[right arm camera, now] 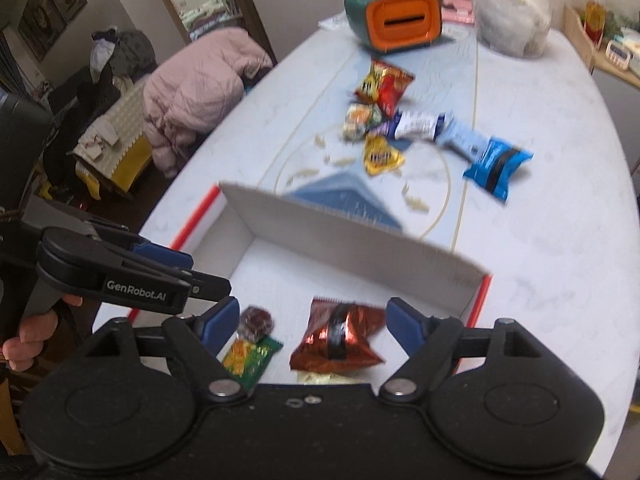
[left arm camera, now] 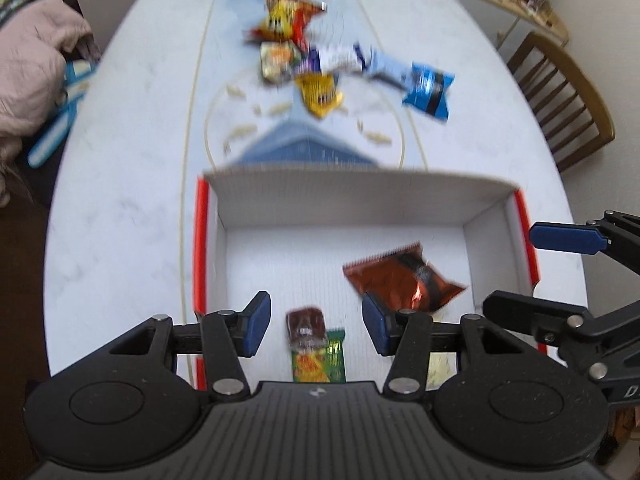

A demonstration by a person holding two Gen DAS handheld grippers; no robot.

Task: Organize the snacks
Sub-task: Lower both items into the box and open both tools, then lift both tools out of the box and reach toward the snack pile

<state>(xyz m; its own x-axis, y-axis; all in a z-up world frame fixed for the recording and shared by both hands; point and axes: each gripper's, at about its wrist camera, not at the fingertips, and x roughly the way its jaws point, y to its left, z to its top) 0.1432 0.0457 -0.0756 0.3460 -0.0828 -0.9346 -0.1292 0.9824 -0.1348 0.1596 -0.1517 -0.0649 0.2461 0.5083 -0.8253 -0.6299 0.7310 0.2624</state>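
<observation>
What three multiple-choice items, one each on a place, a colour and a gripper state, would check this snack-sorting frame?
1. Where does the copper-red foil packet lie?
A. Inside the white box
B. Beside the orange organizer
C. On the chair

2. What colour is the snack bag at the right end of the loose pile on the table?
A. Green
B. Blue
C. Pink

3. How do the jaws of the left gripper stand?
A. Shut on a packet
B. Open, holding nothing
C. Out of view

Answers:
1 A, it rests on the box floor.
2 B, blue wrapper with a dark band.
3 B, both pads stand apart with a clear gap.
</observation>
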